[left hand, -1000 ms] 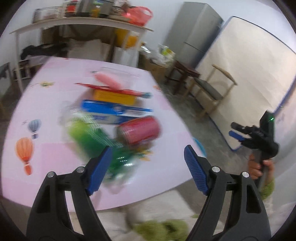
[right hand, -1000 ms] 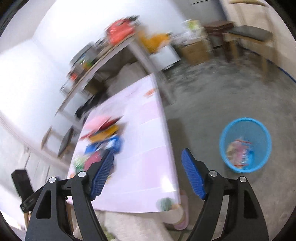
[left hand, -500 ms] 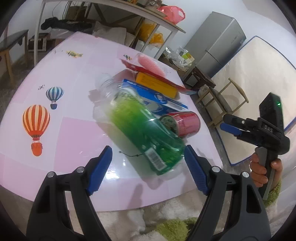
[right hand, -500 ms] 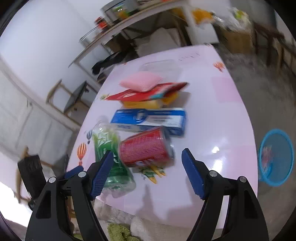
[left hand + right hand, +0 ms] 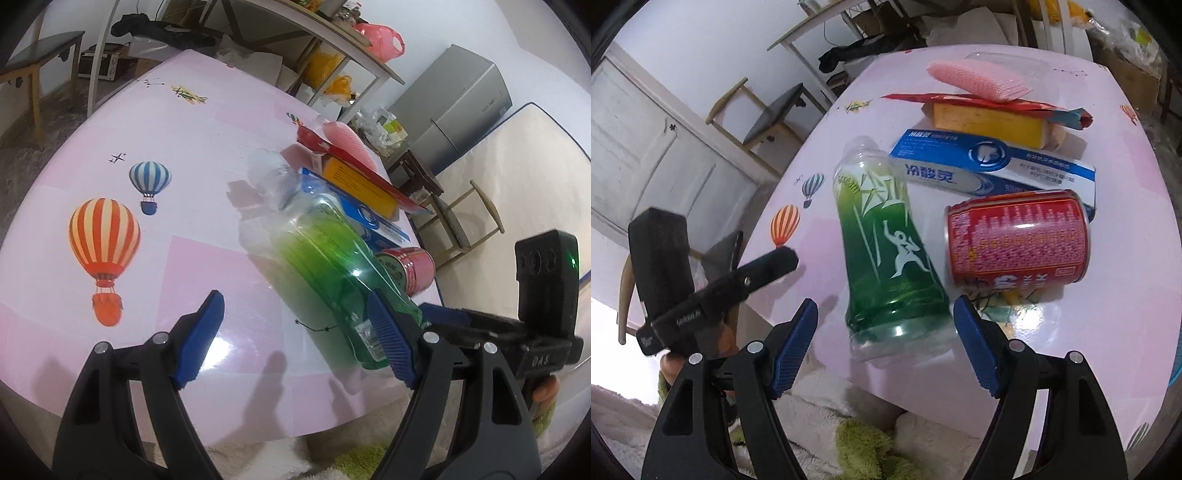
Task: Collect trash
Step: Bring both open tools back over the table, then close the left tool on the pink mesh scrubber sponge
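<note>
- Both tools have swung in from the room toward the worktop's near edge within the last second; a second ago the right one looked at the floor and a blue basket, and now it looks down on the pile of trash.
- The right tool (image 5: 884, 345) is released, its jaws spread wide and gripping nothing; the base of the green bottle (image 5: 886, 254) lies between its blue pads, apart from both.
- The left tool (image 5: 295, 334) is likewise released and empty; the bottle's base lies against or just behind its right pad, and I cannot tell whether they touch.
- I judge the approach nearly finished, with the bottle as the first piece to be taken.
- Just beyond the bottle, the red can (image 5: 1015, 240) lies on its side, then the blue toothpaste box (image 5: 993, 170), then the yellow box (image 5: 990, 122) under a red wrapper (image 5: 982, 101) and a pink sponge (image 5: 975, 79).
- All rest on the pink worktop (image 5: 1126, 295).
</note>
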